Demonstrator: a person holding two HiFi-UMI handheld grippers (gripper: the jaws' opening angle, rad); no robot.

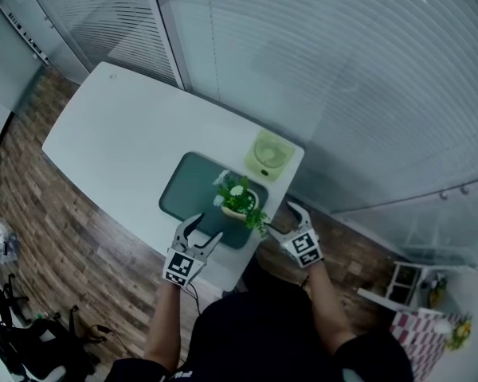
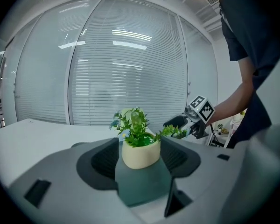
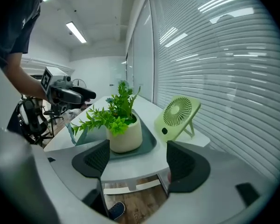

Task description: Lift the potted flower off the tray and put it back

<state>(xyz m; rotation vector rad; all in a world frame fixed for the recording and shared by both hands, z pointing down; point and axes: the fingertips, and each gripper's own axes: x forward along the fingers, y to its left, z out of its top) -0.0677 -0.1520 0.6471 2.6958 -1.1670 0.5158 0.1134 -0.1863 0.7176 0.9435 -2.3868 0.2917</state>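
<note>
Bright ceiling light, soft focus, fisheye-warped edges

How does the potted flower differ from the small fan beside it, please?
The potted flower stands on the dark green tray, while the fan stands on the bare white table just past the tray. The potted flower has a cream, rounded pot, and the fan is pale green, with a flat, round face. The potted flower sits upright, and the fan is tilted back. Both are small and stand close together.
</note>
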